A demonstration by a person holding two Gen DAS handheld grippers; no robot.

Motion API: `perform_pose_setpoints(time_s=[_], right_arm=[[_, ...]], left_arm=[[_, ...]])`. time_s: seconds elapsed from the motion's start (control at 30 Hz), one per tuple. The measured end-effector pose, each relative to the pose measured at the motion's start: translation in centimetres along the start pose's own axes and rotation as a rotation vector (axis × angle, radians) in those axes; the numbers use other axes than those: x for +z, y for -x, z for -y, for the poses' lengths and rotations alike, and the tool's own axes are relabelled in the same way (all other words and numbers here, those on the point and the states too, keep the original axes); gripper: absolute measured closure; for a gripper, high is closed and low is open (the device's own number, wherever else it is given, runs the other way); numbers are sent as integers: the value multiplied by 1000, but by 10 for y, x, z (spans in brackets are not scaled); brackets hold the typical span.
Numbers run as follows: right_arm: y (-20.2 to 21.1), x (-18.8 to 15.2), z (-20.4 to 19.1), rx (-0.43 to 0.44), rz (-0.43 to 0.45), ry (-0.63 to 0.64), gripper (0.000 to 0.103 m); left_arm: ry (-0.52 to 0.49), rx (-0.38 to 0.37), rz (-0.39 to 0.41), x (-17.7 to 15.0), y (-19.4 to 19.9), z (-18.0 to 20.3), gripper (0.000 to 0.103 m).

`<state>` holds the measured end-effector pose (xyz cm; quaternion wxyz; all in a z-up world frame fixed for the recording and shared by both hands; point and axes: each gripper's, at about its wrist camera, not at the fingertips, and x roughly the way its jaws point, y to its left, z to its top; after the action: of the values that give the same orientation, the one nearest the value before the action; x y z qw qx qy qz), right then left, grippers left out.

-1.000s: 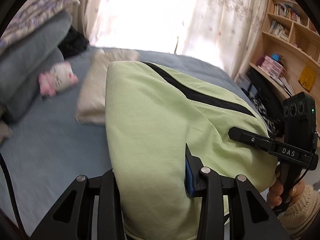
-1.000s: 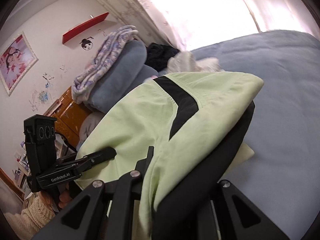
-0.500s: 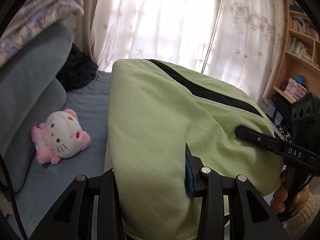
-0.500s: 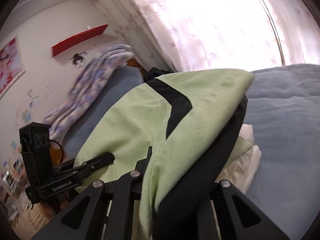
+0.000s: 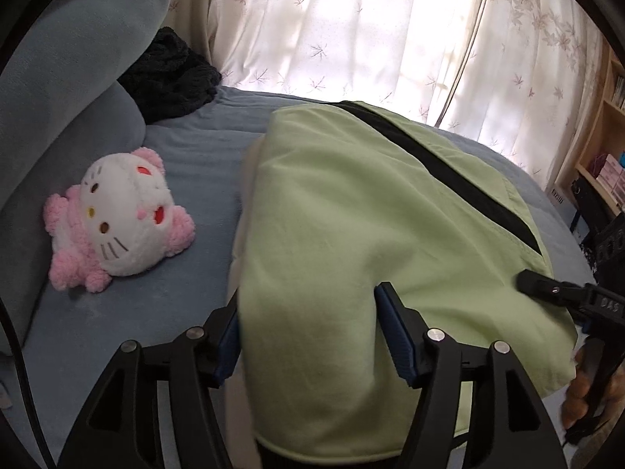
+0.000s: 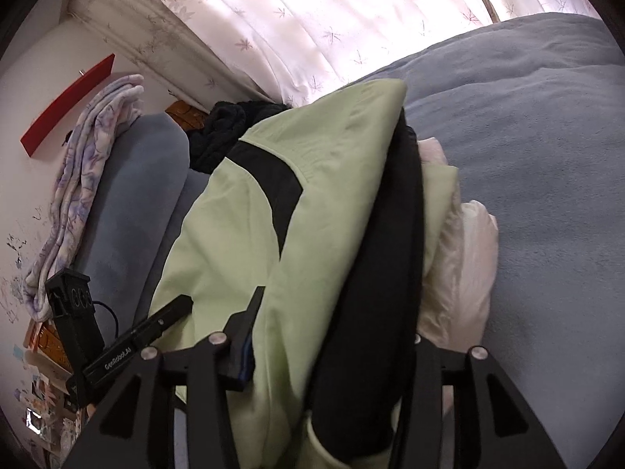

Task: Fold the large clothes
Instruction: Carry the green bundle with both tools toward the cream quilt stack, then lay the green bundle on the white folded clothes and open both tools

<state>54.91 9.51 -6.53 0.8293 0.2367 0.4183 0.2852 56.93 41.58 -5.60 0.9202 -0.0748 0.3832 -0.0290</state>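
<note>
The folded garment point(image 5: 371, 215) lay on the bed point(image 5: 187, 148), atop a second folded garment point(image 6: 468, 242). A plush toy point(image 5: 117, 219) sat to its left against a cushion point(image 5: 70, 90); curtains point(image 5: 351, 27) hung behind, shelves point(image 5: 609, 136) at right.

Left gripper point(image 5: 308, 332) fingers point(image 5: 394, 332) spread around a fold of light-green garment point(image 5: 371, 215) lying on blue bed point(image 5: 203, 144); pink-and-white plush cat point(image 5: 117, 219) to its left, right gripper point(image 5: 547, 289) touching its right edge.
</note>
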Motion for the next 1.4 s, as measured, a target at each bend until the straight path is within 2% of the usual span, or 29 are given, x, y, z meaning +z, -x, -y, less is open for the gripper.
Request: perform_pose_setpoints(time_s=[0.07, 0.17, 0.3, 0.4, 0.43, 0.5, 0.63, 0.7, 0.97, 1.2, 1.4], right_arm=[[15, 5, -6, -23, -19, 14, 57], [41, 11, -12, -94, 5, 73, 57], [68, 28, -32, -208, 119, 177, 57], [66, 40, -43, -199, 165, 198, 57], [60, 44, -47, -195, 179, 204, 57], [42, 51, -52, -205, 194, 201, 57], [-2, 65, -53, -238, 161, 182, 57], [-26, 71, -47, -277, 134, 170, 57], [-78, 71, -26, -337, 57, 157, 57], [-103, 70, -20, -350, 14, 153, 56], [-108, 68, -17, -364, 7, 163, 55]], left_arm=[[-20, 56, 21, 2, 18, -1, 40], [-31, 153, 82, 14, 43, -6, 40], [19, 190, 132, 28, 54, -4, 41], [38, 200, 125, 31, 38, 10, 45], [36, 205, 119, 32, 31, 14, 50], [32, 219, 102, 33, 12, 23, 51], [28, 283, 59, 31, -34, 29, 51], [26, 321, 67, 31, -49, 26, 51], [43, 395, 48, 39, -80, 5, 50], [88, 385, 58, 31, -100, -13, 49], [92, 381, 63, 27, -102, -13, 49]])
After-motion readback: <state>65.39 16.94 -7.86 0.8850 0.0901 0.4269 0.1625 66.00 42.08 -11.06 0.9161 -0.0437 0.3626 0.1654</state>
